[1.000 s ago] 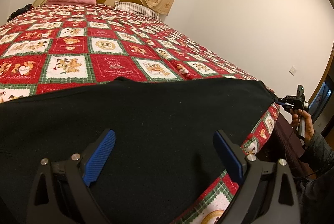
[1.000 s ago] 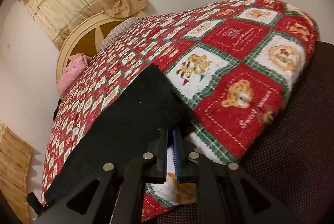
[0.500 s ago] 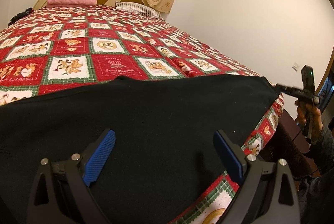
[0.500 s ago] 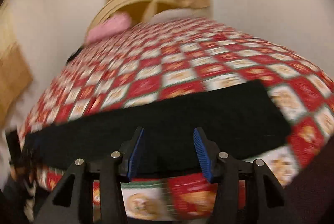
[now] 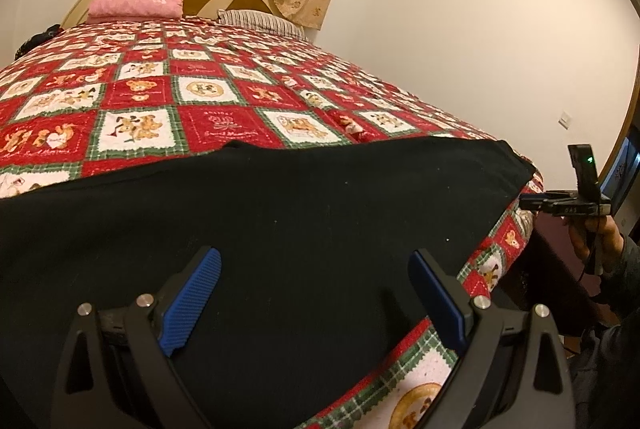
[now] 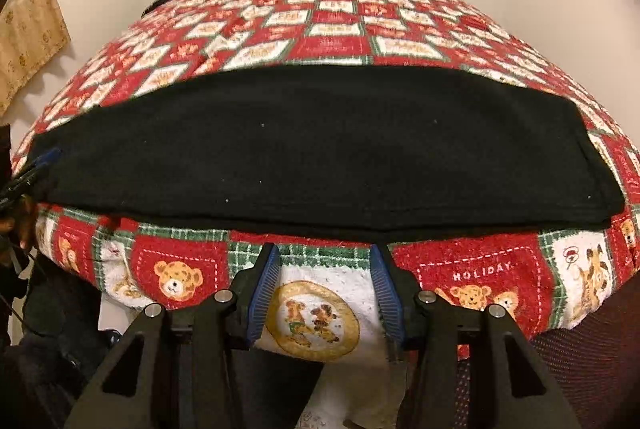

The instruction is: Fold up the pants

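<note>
Released now, the right gripper (image 6: 324,269) has swung off the corner, jaws parted over quilt (image 6: 472,269); black pants (image 6: 320,145) fill mid-frame just above them, while the left gripper (image 5: 316,293) gapes wide, seemingly hovering above the fabric

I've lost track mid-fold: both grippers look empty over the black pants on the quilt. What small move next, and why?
Probably bring the right gripper forward to the near edge of the black fabric pants. Its jaws are open with only the red patchwork quilt between them, just short of that edge. The left gripper, also open, hovers over the pants.
</note>
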Available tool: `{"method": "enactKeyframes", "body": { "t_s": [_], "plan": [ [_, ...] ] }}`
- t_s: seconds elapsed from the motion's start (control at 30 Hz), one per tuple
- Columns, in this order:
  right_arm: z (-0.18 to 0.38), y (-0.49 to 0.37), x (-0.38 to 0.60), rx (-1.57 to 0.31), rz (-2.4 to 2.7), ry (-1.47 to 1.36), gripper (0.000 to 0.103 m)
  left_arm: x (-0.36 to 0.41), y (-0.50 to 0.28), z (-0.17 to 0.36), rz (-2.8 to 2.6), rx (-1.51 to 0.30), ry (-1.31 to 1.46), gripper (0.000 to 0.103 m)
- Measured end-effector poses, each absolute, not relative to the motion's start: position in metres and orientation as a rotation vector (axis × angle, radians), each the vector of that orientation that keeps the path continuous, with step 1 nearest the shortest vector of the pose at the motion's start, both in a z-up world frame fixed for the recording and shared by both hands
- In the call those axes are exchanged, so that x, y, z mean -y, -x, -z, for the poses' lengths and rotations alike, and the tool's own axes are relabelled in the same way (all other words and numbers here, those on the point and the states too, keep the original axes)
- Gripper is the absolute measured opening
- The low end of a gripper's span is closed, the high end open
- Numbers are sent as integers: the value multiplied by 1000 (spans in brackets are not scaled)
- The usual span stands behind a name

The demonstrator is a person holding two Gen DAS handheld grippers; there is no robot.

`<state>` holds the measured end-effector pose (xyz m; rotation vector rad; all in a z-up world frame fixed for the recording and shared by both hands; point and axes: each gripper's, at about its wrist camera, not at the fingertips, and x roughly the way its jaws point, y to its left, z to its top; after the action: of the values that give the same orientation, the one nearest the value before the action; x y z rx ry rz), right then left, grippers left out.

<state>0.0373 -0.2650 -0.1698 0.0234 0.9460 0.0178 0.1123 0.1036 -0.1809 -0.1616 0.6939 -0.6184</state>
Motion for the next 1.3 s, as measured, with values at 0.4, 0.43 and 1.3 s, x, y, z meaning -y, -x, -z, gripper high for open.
{"method": "enactKeyframes", "body": {
  "t_s": [0.4, 0.43, 1.3],
  "plan": [
    [171, -37, 202, -799, 26, 482, 35, -106, -110, 183, 621, -685, 155, 97],
    [173, -38, 197, -797, 15, 518, 35, -106, -110, 183, 622, -685, 156, 98],
    [197, -28, 171, -760, -26, 743, 8, -105, -108, 181, 619, -685, 174, 98]
  ]
}}
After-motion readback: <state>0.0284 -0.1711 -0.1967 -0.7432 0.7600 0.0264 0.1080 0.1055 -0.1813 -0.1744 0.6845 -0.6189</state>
